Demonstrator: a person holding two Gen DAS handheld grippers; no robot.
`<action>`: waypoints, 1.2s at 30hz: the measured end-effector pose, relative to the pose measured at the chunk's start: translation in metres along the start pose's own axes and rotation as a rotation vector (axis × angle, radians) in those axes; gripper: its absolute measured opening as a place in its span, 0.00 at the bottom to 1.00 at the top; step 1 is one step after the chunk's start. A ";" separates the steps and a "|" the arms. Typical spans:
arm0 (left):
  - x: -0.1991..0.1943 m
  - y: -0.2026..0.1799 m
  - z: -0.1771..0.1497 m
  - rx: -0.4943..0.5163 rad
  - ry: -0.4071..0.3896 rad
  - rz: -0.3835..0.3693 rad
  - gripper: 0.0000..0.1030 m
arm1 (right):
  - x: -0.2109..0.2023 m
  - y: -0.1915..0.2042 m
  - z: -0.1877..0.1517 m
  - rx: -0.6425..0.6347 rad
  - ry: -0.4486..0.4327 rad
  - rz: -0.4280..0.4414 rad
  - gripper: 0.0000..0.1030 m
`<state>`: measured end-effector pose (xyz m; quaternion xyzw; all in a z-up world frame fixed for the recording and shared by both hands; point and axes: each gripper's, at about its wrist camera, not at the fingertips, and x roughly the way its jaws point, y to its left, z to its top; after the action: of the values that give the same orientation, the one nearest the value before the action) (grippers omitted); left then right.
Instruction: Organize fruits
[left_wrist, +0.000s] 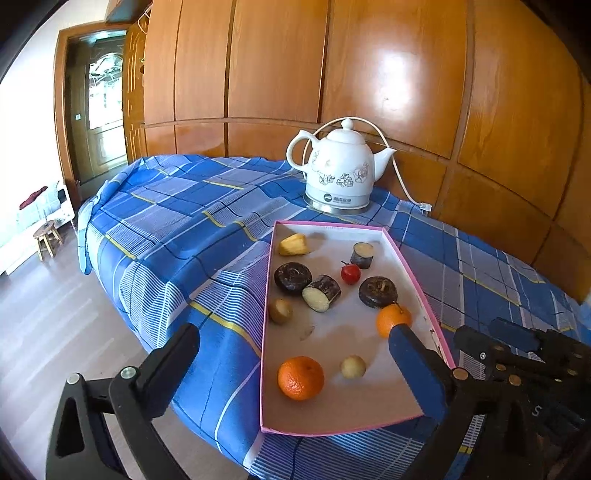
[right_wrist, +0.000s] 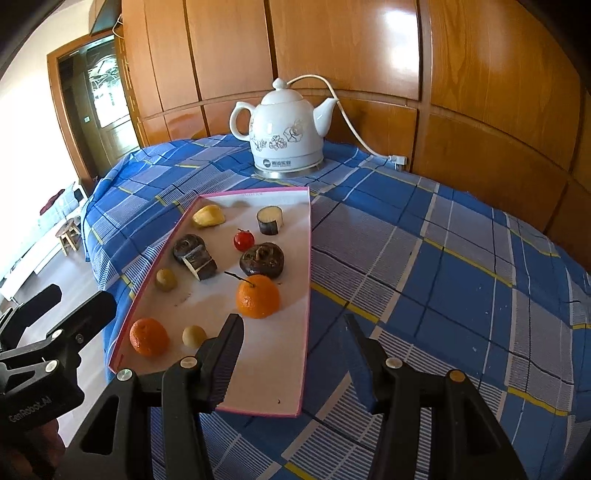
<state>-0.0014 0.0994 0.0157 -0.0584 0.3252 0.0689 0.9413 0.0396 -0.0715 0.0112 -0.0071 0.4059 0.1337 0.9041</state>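
Two tools hover low over a pink-rimmed tray (left_wrist: 413, 266) that lies on a surface draped in blue plaid cloth (left_wrist: 177, 221). All the fruits in view sit inside it: two oranges, one at lower centre of the left view (left_wrist: 301, 377) and one by the right rim (left_wrist: 392, 319), a red cherry-like fruit (left_wrist: 350, 273), a yellow piece (left_wrist: 292, 244) at the far end, two dark round ones (left_wrist: 292, 277), two cut dark-skinned chunks (left_wrist: 322, 293), and two small pale-green fruits (left_wrist: 280, 311).

Both the left tool (left_wrist: 291, 354) and the right tool (right_wrist: 295, 332) stand wide apart, holding nothing. The fruits lie loosely scattered, like kinds apart from each other, so this could be a tray awaiting sorting or one just filled; the pictures do not settle which.

The tray's long axis runs from the lower frame edge up toward the white kettle (left_wrist: 341, 166); in the right view it slants toward the upper right. The nearer chunk lies on its side, pale cut face turned to the lower left.
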 end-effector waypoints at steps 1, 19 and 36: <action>0.000 0.000 0.000 0.003 -0.001 0.007 1.00 | -0.001 0.000 0.000 -0.002 -0.002 -0.002 0.53; -0.007 0.005 0.000 -0.006 -0.032 0.032 1.00 | -0.006 0.004 0.000 -0.018 -0.029 -0.018 0.53; -0.006 0.008 0.000 -0.013 -0.025 0.030 1.00 | -0.008 0.009 0.002 -0.034 -0.033 -0.017 0.53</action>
<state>-0.0070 0.1065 0.0192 -0.0590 0.3139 0.0859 0.9437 0.0340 -0.0649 0.0191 -0.0237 0.3884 0.1332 0.9115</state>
